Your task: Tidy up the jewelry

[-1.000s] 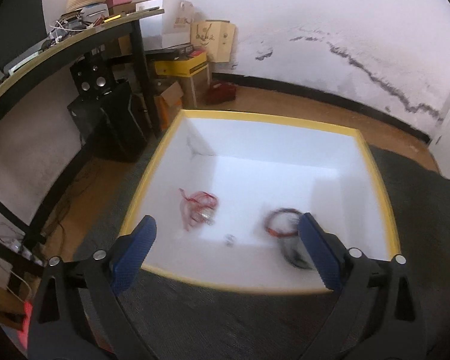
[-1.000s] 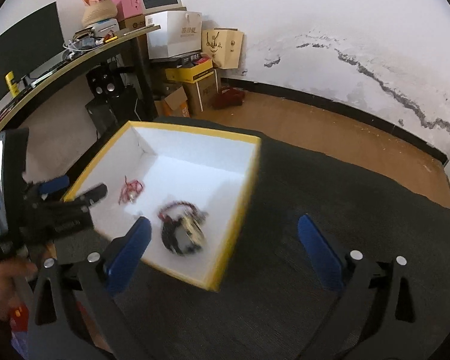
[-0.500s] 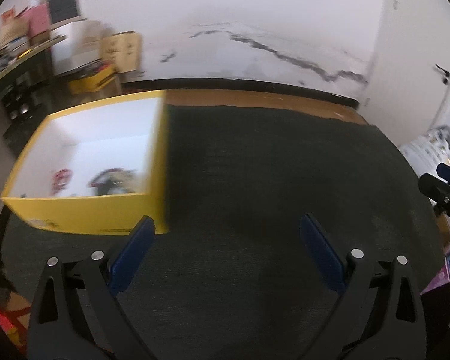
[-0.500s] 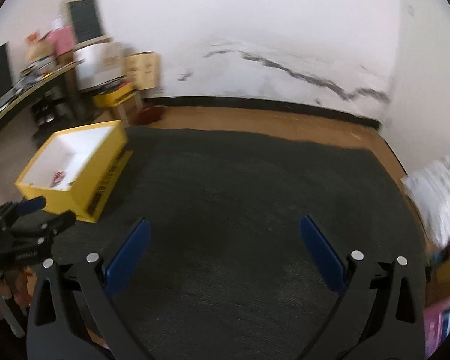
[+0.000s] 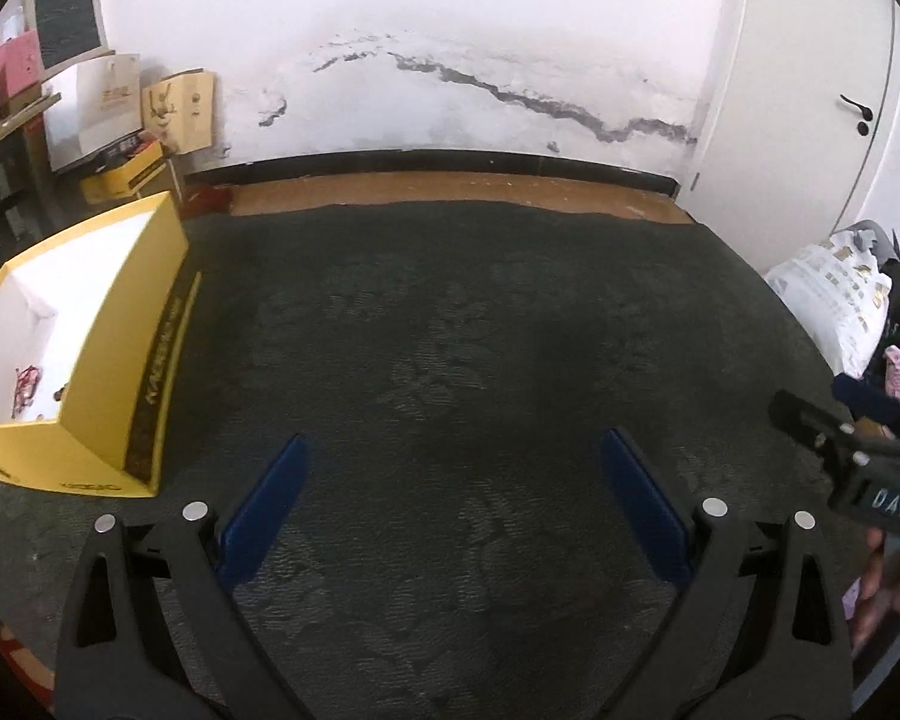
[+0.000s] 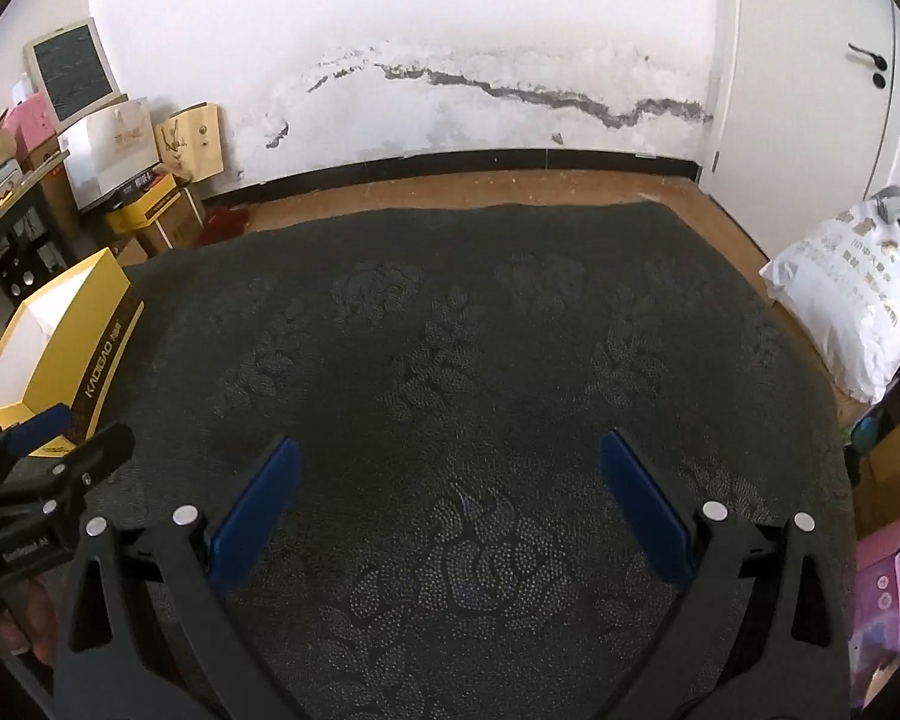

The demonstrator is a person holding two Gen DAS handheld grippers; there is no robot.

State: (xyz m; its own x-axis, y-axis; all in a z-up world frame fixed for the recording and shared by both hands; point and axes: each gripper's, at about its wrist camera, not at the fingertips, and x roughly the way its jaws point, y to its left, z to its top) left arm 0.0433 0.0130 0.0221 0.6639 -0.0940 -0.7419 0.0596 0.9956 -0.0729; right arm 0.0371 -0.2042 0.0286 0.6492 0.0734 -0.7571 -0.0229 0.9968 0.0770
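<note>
Dark patterned carpet (image 6: 450, 360) fills the middle of both views, under a white wall with a cracked, peeling streak. At the left edge sits the yellow box (image 5: 120, 324), white inside, with a red jewelry piece (image 5: 27, 381) in its lower left corner. Both the left gripper (image 5: 450, 480) and right gripper (image 6: 450, 480) hang over bare carpet, jaws spread wide, holding nothing.

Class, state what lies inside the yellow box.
Inside the yellow box, a red string piece lies on its white floor; the near wall hides the rest.
</note>
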